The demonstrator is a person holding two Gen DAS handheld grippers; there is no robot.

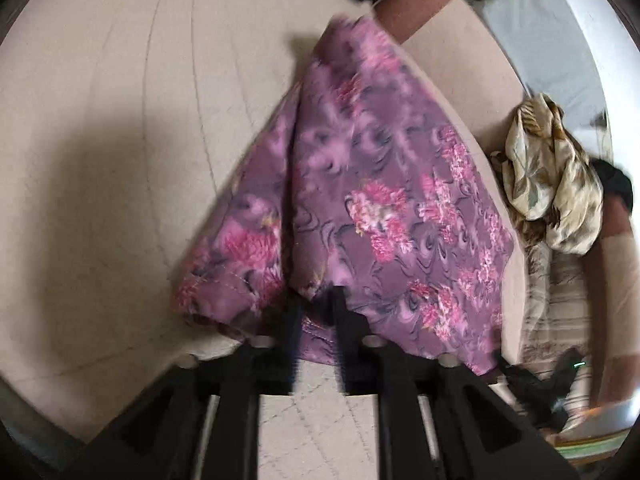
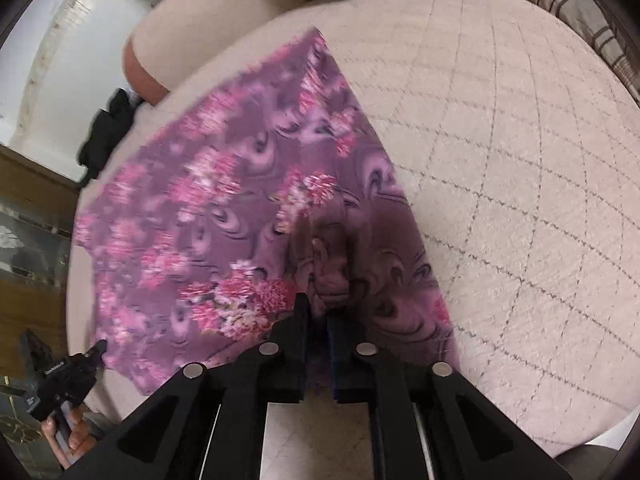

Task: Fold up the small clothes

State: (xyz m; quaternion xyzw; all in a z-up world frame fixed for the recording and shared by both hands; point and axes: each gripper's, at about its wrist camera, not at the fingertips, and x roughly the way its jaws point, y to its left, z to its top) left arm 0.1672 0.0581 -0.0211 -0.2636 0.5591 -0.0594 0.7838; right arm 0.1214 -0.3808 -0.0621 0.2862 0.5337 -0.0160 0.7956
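The left tool (image 1: 316,300) pinches the near edge of the purple floral garment (image 1: 360,184), its fingers narrow on a gathered fold. The cloth hangs stretched over the beige quilted bed (image 1: 120,120), tapering away from the tool toward a far corner. The right tool (image 2: 318,308) likewise grips a bunched edge of the same garment (image 2: 240,200), whose long axis runs from the near edge up to a far pointed corner. A crumpled cream patterned cloth (image 1: 552,176) lies at the bed's edge.

Soft daylight, motion blur, fisheye-warped edges
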